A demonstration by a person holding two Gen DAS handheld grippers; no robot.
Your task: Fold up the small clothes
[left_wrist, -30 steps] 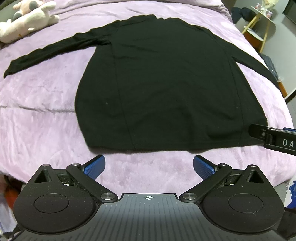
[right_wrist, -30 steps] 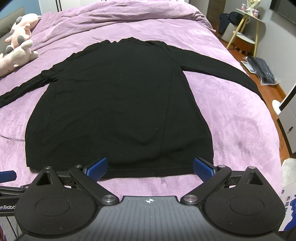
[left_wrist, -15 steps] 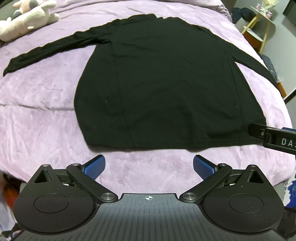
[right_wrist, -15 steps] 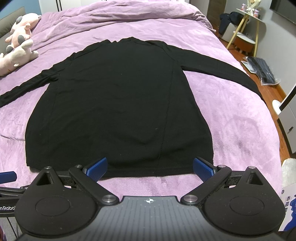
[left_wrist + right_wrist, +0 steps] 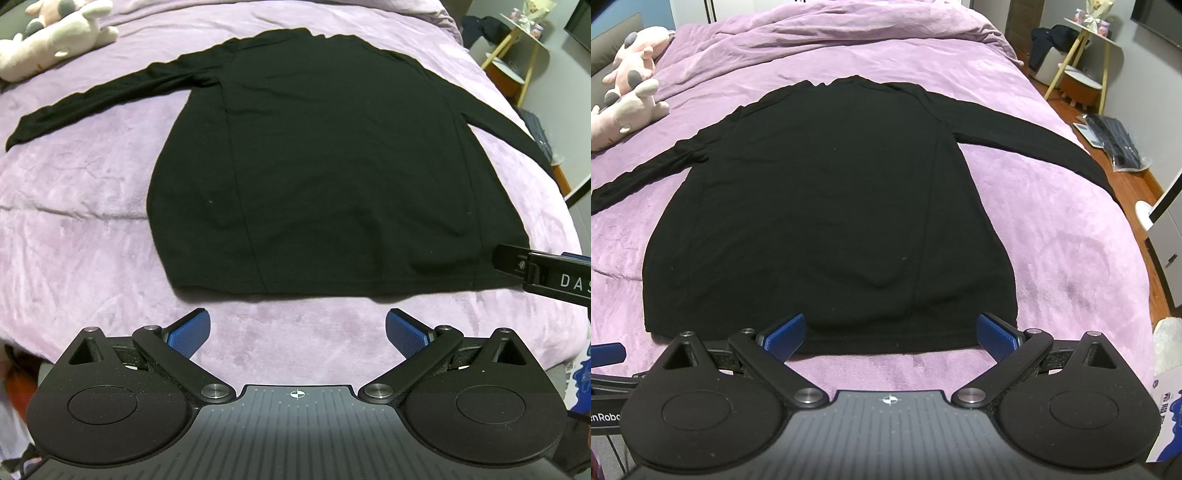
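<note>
1. you have one black long-sleeved top (image 5: 332,177) (image 5: 827,206) to fold; it lies flat on the purple bed cover (image 5: 74,229) (image 5: 1071,251), hem toward you, neckline at the far end.
2. its two sleeves are spread outward — one to the left (image 5: 96,99), one to the right (image 5: 1027,140), the right one reaching the bed's edge.
3. your left gripper (image 5: 297,330) hangs just short of the hem, jaws wide apart, nothing between the two blue pads (image 5: 188,332).
4. your right gripper (image 5: 890,334) sits over the hem's right part, jaws equally wide and holding nothing; its two blue pads (image 5: 995,334) overlap the hem line in the right wrist view, though you cannot tell whether they touch the cloth.
5. each gripper shows at the edge of the other's view: the right one's black finger (image 5: 517,260) beside the hem's right corner, the left one's blue tip (image 5: 605,352) near the left corner.
6. two plush toys rest at the bed's far left — one pink (image 5: 639,55), one pale (image 5: 624,114) — touching each other, well apart from the top.
7. off the right side stands one yellow-legged stand (image 5: 1086,44), with one dark packet (image 5: 1115,140) on the wooden floor.
</note>
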